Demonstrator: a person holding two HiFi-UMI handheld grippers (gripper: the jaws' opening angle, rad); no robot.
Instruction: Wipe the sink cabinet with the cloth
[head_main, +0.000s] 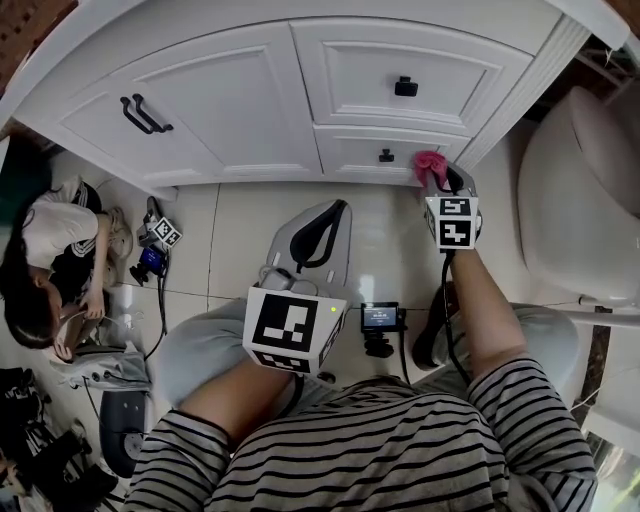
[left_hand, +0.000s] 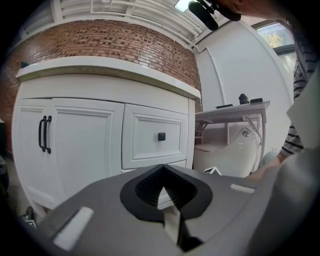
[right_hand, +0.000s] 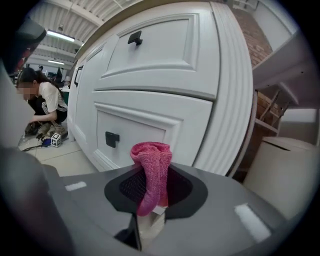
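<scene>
The white sink cabinet (head_main: 300, 90) fills the top of the head view, with two doors on the left and two drawers on the right. My right gripper (head_main: 441, 179) is shut on a pink cloth (head_main: 430, 163), held close to the right end of the lower drawer (head_main: 385, 152). In the right gripper view the cloth (right_hand: 151, 167) sticks up from between the jaws, a short way off the lower drawer (right_hand: 132, 137). My left gripper (head_main: 322, 232) hangs over the floor tiles, shut with nothing in it, pointing at the cabinet (left_hand: 100, 135).
A white toilet (head_main: 585, 190) stands to the right of the cabinet. A person (head_main: 50, 265) crouches on the floor at the left, next to a spare gripper with a marker cube (head_main: 160, 235). A small device with a screen (head_main: 381, 319) lies between my knees.
</scene>
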